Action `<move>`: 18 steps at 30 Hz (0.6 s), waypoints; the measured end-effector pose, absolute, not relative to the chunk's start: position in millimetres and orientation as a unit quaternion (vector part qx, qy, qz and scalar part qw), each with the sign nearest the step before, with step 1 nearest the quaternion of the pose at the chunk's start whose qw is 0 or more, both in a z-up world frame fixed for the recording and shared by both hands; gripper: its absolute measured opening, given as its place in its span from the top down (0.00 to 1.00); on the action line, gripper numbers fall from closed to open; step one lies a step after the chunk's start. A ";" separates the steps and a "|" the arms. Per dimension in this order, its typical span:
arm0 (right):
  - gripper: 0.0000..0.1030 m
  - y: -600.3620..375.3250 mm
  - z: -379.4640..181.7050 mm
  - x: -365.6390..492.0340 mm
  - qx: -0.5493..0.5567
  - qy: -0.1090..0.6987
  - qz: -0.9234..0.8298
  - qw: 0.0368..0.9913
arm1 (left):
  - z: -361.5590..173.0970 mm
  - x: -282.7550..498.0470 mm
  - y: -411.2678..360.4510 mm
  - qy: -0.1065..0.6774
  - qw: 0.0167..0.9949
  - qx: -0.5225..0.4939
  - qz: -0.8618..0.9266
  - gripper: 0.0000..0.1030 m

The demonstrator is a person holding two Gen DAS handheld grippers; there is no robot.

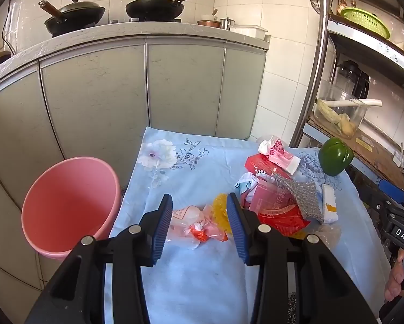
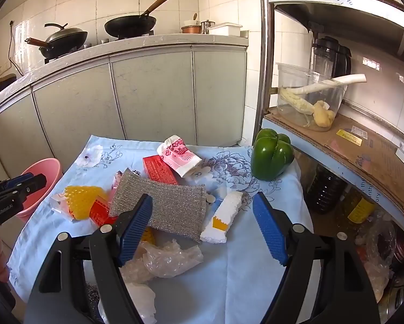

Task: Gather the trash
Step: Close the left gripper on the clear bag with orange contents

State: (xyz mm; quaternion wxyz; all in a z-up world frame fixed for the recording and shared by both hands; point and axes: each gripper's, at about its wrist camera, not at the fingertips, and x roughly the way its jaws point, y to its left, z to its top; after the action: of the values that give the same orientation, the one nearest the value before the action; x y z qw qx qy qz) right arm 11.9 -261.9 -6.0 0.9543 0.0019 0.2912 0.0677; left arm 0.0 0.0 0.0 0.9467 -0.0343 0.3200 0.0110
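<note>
In the left wrist view, the left gripper (image 1: 199, 221) is spread, its blue pads flanking a crumpled pink wrapper (image 1: 191, 222) that lies on the cloth-covered counter (image 1: 202, 275) just ahead, long axis running across the jaws. The pink bucket (image 1: 69, 205) stands to the left below the counter edge and looks empty.

In the right wrist view, the right gripper (image 2: 202, 229) is also spread, empty, above the silver scouring pad (image 2: 169, 208) and white foam piece (image 2: 223, 220). The left gripper is likely nearer the bucket.
</note>
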 end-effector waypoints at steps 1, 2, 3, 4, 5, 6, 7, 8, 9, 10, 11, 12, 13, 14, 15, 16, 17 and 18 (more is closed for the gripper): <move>0.25 -262.0 -5.9 11.9 0.002 0.291 0.067 0.954 | 0.0 0.0 0.3 0.319 0.947 -0.037 0.010 0.60; 0.25 -262.1 -5.8 12.0 0.003 0.291 0.066 0.954 | 0.2 -0.2 0.3 0.319 0.947 -0.037 0.010 0.60; 0.25 -262.3 -5.6 12.2 0.004 0.291 0.066 0.954 | 0.2 -0.3 0.2 0.318 0.947 -0.036 0.010 0.60; 0.25 -262.3 -5.3 12.3 0.005 0.291 0.066 0.954 | 0.1 -0.2 0.2 0.319 0.947 -0.035 0.011 0.60; 0.25 -262.2 -4.9 12.3 0.005 0.290 0.065 0.955 | 0.1 -0.1 0.2 0.319 0.947 -0.035 0.011 0.60; 0.25 -261.4 -1.0 12.9 0.004 0.290 0.067 0.955 | 0.1 -0.2 0.3 0.319 0.947 -0.035 0.012 0.60; 0.25 -260.9 -0.3 13.2 0.003 0.289 0.067 0.955 | 0.0 -0.3 0.4 0.319 0.947 -0.036 0.012 0.60; 0.25 -260.2 0.3 13.5 0.003 0.289 0.067 0.955 | 0.0 -0.2 0.4 0.319 0.947 -0.036 0.012 0.60; 0.25 -259.5 0.8 13.9 0.002 0.289 0.067 0.955 | 0.0 -0.2 0.4 0.319 0.947 -0.036 0.012 0.60; 0.25 -258.9 1.3 14.4 0.002 0.290 0.068 0.955 | 0.0 -0.1 0.3 0.319 0.947 -0.035 0.011 0.60; 0.25 -258.2 1.9 15.0 0.003 0.290 0.068 0.955 | -0.1 -0.1 0.4 0.320 0.947 -0.035 0.012 0.60; 0.25 -257.5 2.5 15.6 0.003 0.290 0.069 0.955 | 0.0 -0.2 0.5 0.319 0.947 -0.035 0.012 0.60; 0.25 -256.7 3.2 16.1 0.004 0.290 0.069 0.955 | 0.0 -0.2 0.7 0.319 0.947 -0.035 0.013 0.60; 0.25 -260.9 -2.5 10.5 0.004 0.286 0.072 0.955 | -0.1 -0.3 0.9 0.320 0.947 -0.035 0.013 0.60; 0.25 -260.3 -2.1 10.0 0.003 0.285 0.072 0.956 | -0.2 -0.3 0.9 0.320 0.947 -0.035 0.013 0.60; 0.25 -260.0 -2.1 9.5 0.002 0.285 0.073 0.956 | 1.8 -0.4 -0.6 0.320 0.947 -0.035 0.012 0.60; 0.25 -259.6 -1.9 9.1 0.002 0.284 0.073 0.956 | 2.1 -0.4 -0.7 0.320 0.947 -0.035 0.012 0.60; 0.25 -259.4 -1.6 9.0 0.002 0.284 0.073 0.956 | 0.8 -0.1 -1.0 0.319 0.947 -0.035 0.012 0.60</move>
State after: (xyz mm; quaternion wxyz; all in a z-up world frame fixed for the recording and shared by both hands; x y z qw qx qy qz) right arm 9.0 -259.4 -1.6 0.9559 0.0022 0.2842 0.0733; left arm -0.1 -1.0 0.8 0.9469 -0.0351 0.3194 0.0118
